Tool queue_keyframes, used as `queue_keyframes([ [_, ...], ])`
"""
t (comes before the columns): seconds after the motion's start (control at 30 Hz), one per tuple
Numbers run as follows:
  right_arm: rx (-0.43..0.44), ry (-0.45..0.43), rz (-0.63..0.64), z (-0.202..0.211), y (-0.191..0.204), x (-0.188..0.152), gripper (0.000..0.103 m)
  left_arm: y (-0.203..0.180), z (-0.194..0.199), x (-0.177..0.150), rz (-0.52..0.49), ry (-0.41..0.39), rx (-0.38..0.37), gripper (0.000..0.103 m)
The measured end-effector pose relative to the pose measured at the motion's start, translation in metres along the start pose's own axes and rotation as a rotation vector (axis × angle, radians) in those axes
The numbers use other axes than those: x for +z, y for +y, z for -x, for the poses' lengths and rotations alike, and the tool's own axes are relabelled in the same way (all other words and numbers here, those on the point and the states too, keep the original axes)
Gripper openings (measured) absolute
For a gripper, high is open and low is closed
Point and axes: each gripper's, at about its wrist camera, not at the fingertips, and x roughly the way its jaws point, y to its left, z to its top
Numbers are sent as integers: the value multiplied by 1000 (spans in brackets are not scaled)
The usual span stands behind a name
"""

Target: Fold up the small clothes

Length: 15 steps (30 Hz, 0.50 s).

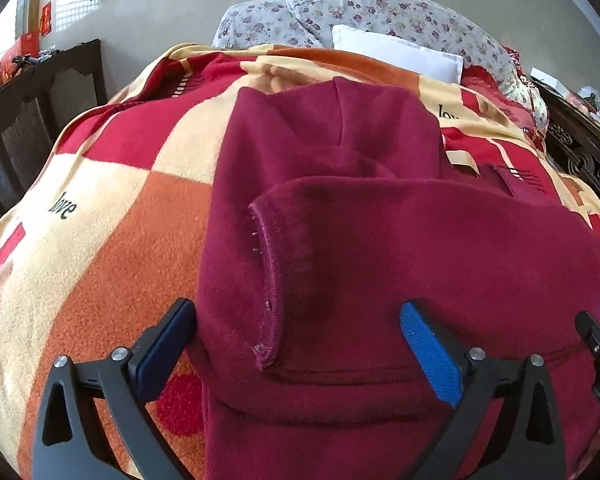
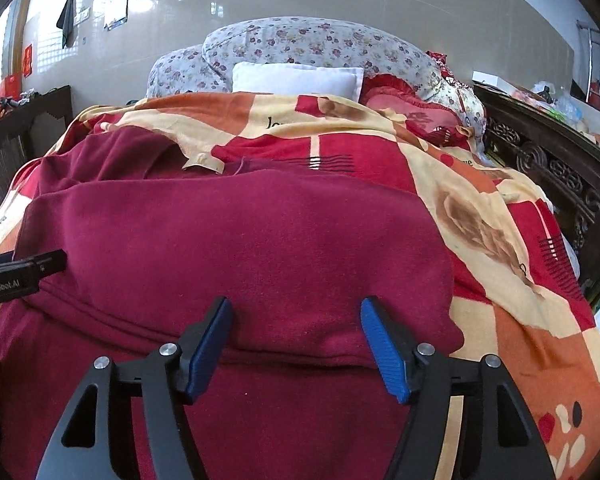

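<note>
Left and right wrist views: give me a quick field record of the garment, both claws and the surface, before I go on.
garment: maroon fleece top, partly folded, one layer doubled over the near part
sleeve cuff: stitched edge lying on top, left side
left claw: open, fingers straddling the garment's left edge
right claw: open, low over the near fold, nothing gripped
surface: red, orange and cream checked blanket on a bed
behind: white pillow, floral quilt

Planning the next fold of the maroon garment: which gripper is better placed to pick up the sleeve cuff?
Probably the left gripper: the sleeve cuff lies between its open jaws. The right gripper is open over plain maroon garment.
</note>
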Motion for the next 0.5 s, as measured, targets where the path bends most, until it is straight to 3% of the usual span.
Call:
queue_keyframes([
  [0.2,28,14,-2,19,0,3,74,1,13,-3,1,-26,28,102],
  [0.33,26,14,10,42,1,-3,75,-7,27,-9,-58,-29,47,102],
  [0.5,44,35,0,61,-1,-16,78,-16,54,-22,-93,-35,15,102],
])
